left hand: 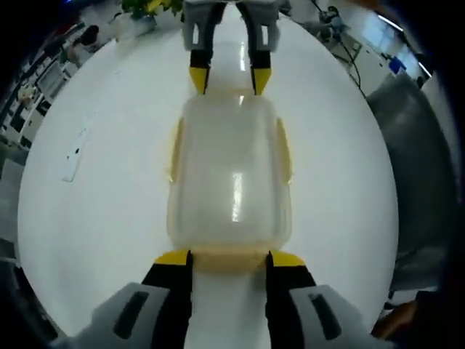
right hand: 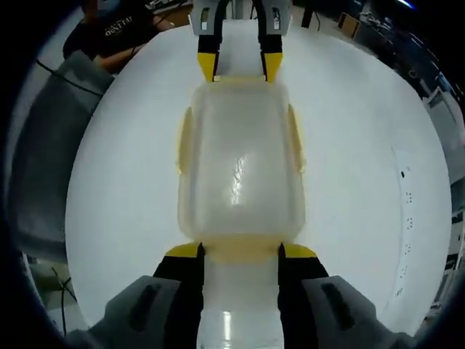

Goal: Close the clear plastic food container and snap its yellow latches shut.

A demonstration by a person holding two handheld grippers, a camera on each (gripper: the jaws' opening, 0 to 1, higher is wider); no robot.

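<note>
A clear plastic container (left hand: 231, 171) (right hand: 240, 156) lies with its lid on in the middle of a white table (left hand: 109, 218) (right hand: 131, 182). Yellow latches (left hand: 174, 149) (right hand: 293, 138) run along both long sides, and another yellow latch (left hand: 229, 260) (right hand: 240, 251) sits at each short end. My left gripper (left hand: 229, 258) stands open at one short end, its yellow tips on either side of that end latch. At the opposite end my right gripper (right hand: 241, 254) is open in the same way. Each also appears across the container in the other's view: right gripper (left hand: 229, 78), left gripper (right hand: 240, 67).
A grey chair (left hand: 414, 160) (right hand: 43, 145) stands just off the table's edge. A person in a dark shirt (right hand: 109, 33) sits beyond the far rim. A thin white strip (left hand: 73, 156) (right hand: 403, 218) lies on the table off to one side. A plant (left hand: 149, 7) stands at the far edge.
</note>
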